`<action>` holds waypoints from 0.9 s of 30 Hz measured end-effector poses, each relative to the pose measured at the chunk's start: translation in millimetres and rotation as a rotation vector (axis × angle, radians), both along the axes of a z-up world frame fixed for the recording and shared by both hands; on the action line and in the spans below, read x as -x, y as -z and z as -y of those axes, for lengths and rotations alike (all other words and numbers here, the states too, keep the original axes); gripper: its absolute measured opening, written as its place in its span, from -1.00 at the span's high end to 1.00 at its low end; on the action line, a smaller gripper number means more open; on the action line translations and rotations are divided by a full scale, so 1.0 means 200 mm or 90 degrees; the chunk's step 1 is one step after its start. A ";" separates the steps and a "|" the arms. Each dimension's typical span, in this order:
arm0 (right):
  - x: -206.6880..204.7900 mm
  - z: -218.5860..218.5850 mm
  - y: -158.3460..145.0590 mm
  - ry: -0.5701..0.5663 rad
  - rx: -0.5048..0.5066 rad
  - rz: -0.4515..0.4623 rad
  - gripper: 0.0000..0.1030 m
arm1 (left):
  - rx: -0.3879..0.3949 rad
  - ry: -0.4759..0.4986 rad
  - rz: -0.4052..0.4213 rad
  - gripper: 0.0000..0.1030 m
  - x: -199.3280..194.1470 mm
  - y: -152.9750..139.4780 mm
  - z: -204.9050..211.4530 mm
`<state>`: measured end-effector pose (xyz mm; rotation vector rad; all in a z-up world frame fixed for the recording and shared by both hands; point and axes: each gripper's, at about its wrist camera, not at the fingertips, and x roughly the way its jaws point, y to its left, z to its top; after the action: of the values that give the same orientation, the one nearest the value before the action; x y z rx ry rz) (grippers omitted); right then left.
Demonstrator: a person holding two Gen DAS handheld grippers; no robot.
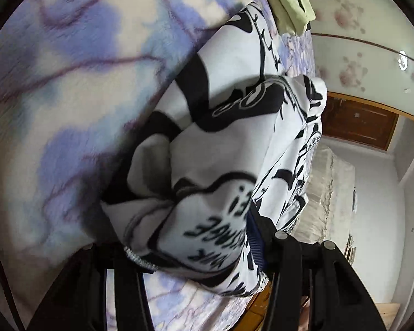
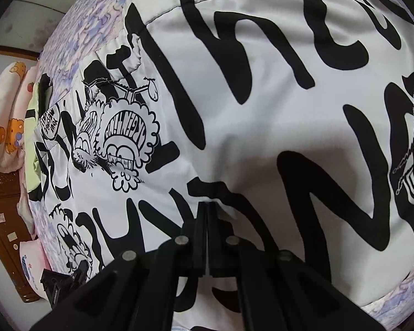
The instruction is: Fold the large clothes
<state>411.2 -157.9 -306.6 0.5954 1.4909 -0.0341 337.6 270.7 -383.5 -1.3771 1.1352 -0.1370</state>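
jacket (image 2: pixel 262 96) spread on bed (image 1: pixel 55 96) | left gripper (image 1: pixel 204 237) clamps a bunched jacket edge, lifted | right gripper (image 2: pixel 208 207) closed, pressing cloth flat | fold underway, most folds left

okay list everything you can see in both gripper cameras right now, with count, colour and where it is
printed garment: one, white with black lettering and cartoons, spread on the bed, one part bunched and lifted
bed cover: one, purple, blue and cream, under the garment
folded cloth: one, pale green, on the bed beyond the garment
cartoon quilt: one, pink with orange figures, at the bed's end
wooden bed frame: one, brown
left gripper: black, holding the bunched garment
right gripper: black, shut, tips pressed on the flat garment
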 end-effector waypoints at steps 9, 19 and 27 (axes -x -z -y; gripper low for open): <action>0.02 -0.02 0.00 -0.002 -0.016 0.014 1.00 | -0.017 0.000 0.126 0.09 -0.21 -0.06 0.05; 0.09 -0.03 -0.01 0.014 -0.020 0.042 1.00 | -0.089 -0.039 0.129 0.52 -0.29 -0.19 0.12; 0.15 0.02 -0.01 0.023 -0.040 0.065 1.00 | -0.151 0.035 0.252 0.59 -0.36 -0.53 0.23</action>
<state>381.2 -161.2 -304.1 0.6658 1.3854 0.0146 408.9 224.8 -277.2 -1.0514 0.8276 -0.2914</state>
